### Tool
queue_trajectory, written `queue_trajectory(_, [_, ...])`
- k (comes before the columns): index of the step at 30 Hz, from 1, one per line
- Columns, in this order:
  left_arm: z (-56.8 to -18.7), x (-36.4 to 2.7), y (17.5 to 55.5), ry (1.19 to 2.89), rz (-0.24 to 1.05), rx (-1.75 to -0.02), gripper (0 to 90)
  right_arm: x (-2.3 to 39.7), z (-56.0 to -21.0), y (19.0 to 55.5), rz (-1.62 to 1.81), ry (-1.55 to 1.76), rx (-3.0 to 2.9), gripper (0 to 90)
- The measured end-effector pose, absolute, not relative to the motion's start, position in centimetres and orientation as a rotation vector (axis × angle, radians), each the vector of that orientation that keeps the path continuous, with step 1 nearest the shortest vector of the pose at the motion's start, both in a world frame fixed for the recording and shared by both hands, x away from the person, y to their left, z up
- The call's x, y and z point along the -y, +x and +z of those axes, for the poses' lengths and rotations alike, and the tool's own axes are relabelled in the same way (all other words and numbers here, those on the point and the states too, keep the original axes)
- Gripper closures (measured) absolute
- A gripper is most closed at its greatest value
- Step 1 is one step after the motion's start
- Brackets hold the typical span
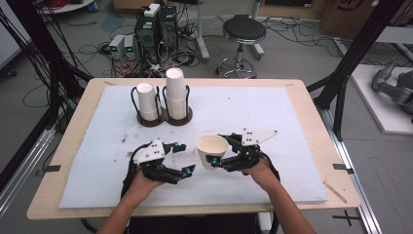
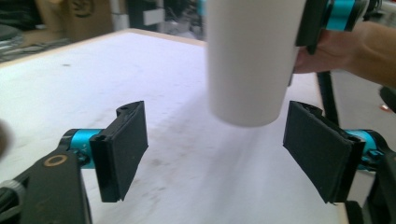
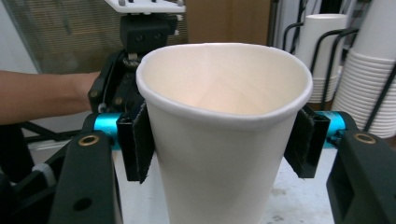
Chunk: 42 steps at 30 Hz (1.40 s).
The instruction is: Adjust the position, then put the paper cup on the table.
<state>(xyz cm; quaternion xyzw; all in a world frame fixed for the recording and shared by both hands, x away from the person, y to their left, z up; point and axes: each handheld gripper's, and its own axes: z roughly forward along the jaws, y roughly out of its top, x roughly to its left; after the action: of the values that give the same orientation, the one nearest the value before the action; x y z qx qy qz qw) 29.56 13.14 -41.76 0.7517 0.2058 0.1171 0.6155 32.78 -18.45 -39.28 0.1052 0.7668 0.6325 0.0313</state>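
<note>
Cup [image 3: 219,140] base cropped in right gripper [image 3: 224,140].

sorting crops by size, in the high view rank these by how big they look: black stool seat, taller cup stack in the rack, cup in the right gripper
1. taller cup stack
2. black stool seat, close to the stack, so that order is unsure; it also sits farther from the camera
3. held cup in the right gripper, clearly smallest

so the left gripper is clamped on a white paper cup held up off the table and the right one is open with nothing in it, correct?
The sides are swapped. The right gripper is clamped on the white paper cup, held off the table, as the right gripper view shows. The left gripper is open with nothing between its jaws, as the left gripper view shows.
</note>
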Motion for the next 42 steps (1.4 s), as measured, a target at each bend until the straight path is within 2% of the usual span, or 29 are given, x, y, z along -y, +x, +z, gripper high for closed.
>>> queue_trajectory(8, [-41.3,-18.0,30.2,1.671,0.378,-0.602,20.2,18.6,-39.3,33.1,1.848,0.369,-2.343,36.7])
queue_trajectory(14, [-41.3,-20.1,29.9,1.642,0.423,-0.648,20.1,18.6,-39.3,33.0,1.803,0.369,-2.327,37.2])
queue_trajectory(29, [-42.5,-21.5,30.1,1.623,0.432,-0.703,20.2,20.6,-39.0,33.1,1.819,0.426,-2.257,37.6])
queue_trajectory(42, [-42.9,-21.1,30.1,1.624,0.447,-0.72,20.2,22.5,-39.3,33.4,1.765,0.498,-2.203,37.5])
